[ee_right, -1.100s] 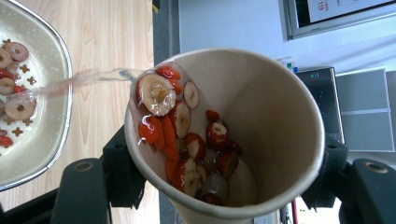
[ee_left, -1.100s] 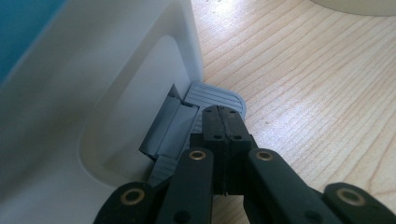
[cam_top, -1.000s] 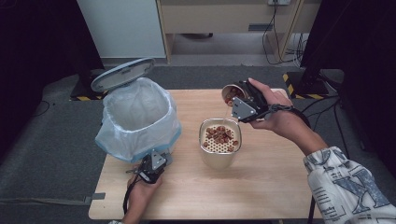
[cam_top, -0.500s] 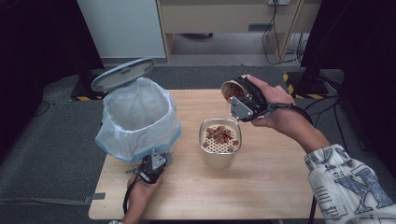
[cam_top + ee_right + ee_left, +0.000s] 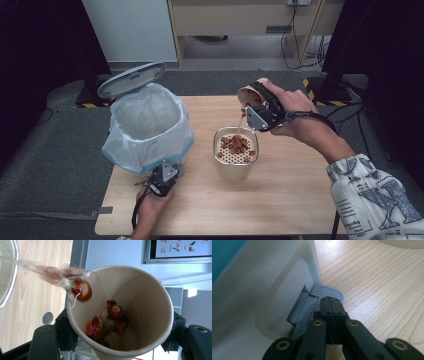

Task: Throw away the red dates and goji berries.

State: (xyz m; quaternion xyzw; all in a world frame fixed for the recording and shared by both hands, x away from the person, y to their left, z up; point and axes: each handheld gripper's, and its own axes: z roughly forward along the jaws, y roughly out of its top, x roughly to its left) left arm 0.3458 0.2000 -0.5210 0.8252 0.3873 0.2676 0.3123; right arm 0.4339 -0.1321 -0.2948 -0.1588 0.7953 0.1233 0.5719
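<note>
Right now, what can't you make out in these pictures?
- High view: the bin's inside, veiled by its white liner.
- Left gripper view: the pedal's near part, covered by the shut left gripper.
- Right gripper view: the stream leaving the paper cup, blurred; the strainer pot, cut off at the edge.

High view overhead facing forward-down, gripper views close-up — shared tabletop (image 5: 295,195)

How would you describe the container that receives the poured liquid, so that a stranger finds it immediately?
On the light wooden table, look right of the white pedal bin lined with a pale blue plastic bag. There stands a cream tub, below the tilted paper cup. Unlike its neighbours, it has a perforated insert on top with red fruit pieces lying on it.
</note>
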